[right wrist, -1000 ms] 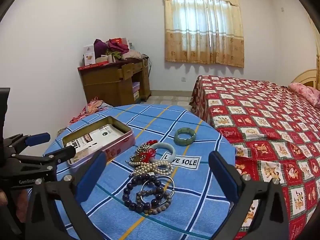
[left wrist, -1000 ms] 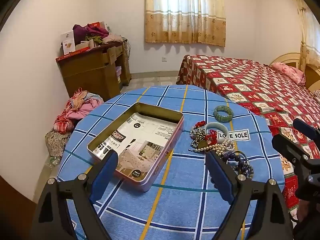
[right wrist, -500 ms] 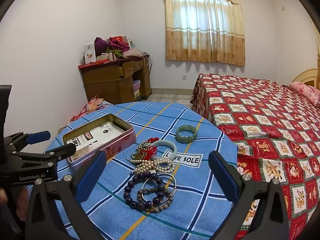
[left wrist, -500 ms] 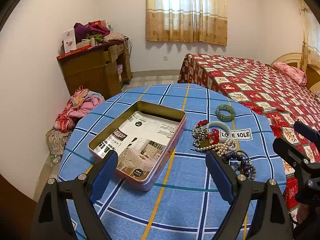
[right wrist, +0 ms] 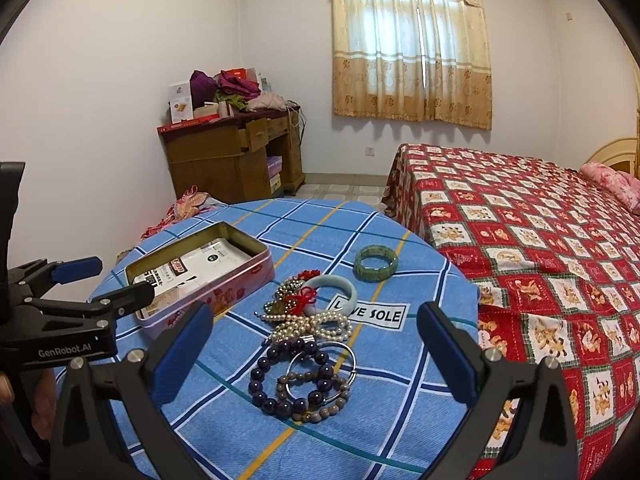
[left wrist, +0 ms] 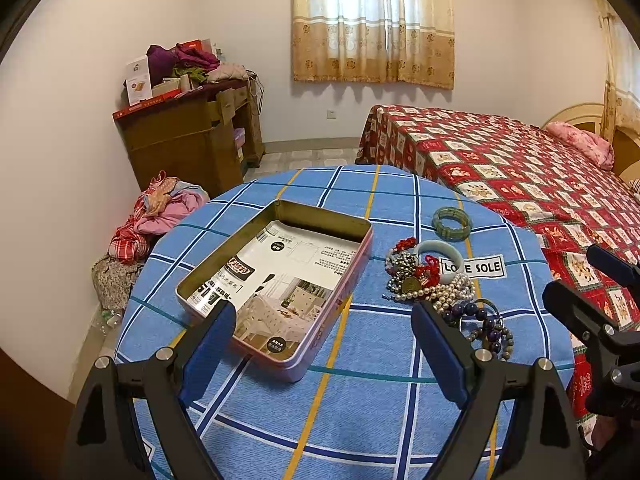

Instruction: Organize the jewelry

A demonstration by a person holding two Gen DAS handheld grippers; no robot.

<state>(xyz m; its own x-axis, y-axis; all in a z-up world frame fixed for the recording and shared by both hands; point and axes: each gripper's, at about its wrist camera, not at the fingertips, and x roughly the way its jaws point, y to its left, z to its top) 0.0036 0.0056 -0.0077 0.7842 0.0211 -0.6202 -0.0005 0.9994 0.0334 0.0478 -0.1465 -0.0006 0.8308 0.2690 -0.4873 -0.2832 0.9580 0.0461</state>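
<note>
Both of your grippers have drifted only slightly since a second ago: the left gripper (left wrist: 322, 346) has eased back a touch so the tin (left wrist: 280, 284) sits a little lower in its view, and the right gripper (right wrist: 314, 350) has lifted a shade above the jewelry; nothing on the desk (left wrist: 360, 408) has been touched, so the sorting has not begun. Your fingers are spread wide on both sides and hold nothing. The tin lies open, lined with a printed sheet, with no jewelry in it. Just to its right lies the tangle: a pale bangle (right wrist: 334, 290) with red cord, pearls (right wrist: 312, 326) against it, and nearest you dark beads (right wrist: 280, 380) overlapping a wire hoop (right wrist: 324, 366) and a brown bead string. A green bracelet (right wrist: 376, 262) lies apart, farther back. I judge the overlap the main snag: lifting one strand may drag its neighbours, so start with the loose green one or the nearest beads
</note>
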